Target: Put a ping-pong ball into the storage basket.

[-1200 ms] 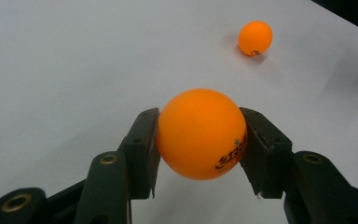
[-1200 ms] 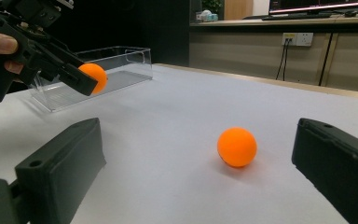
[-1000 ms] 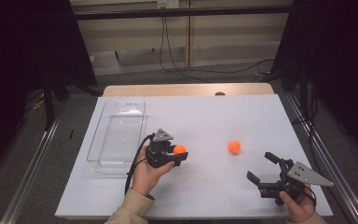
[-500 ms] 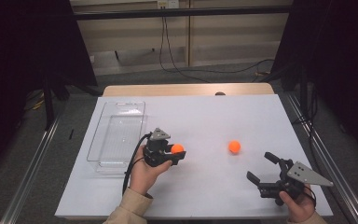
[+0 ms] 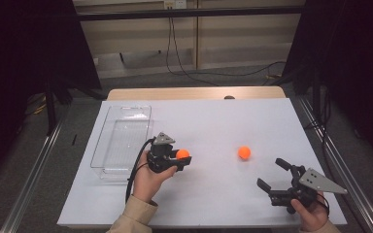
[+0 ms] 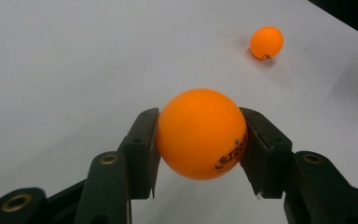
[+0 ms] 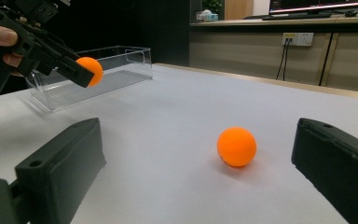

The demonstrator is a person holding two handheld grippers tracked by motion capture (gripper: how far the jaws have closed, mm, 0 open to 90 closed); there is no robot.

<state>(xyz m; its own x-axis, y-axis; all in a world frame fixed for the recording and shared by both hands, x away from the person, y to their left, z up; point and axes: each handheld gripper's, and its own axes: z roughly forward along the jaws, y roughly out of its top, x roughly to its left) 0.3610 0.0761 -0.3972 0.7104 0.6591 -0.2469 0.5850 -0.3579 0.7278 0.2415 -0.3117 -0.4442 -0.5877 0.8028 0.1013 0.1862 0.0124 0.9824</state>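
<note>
An orange ball with black print sits clamped between the jaws of my left gripper. From above, that gripper is held just over the white table, right of the clear tray, with the ball at its tip. A second orange ball lies loose on the table further right. My right gripper stands open near the front right edge, jaws wide apart and pointing at that loose ball, which is a short way ahead of them. The left gripper and its ball appear at the upper left of the right gripper view.
A clear plastic tray lies lengthwise on the left of the white table. A wooden strip runs along the far edge. Metal rails flank both sides. Cables hang behind the table.
The left gripper with its ball has shifted slightly to the left, toward the tray. The right gripper and the loose ball have stayed put.
</note>
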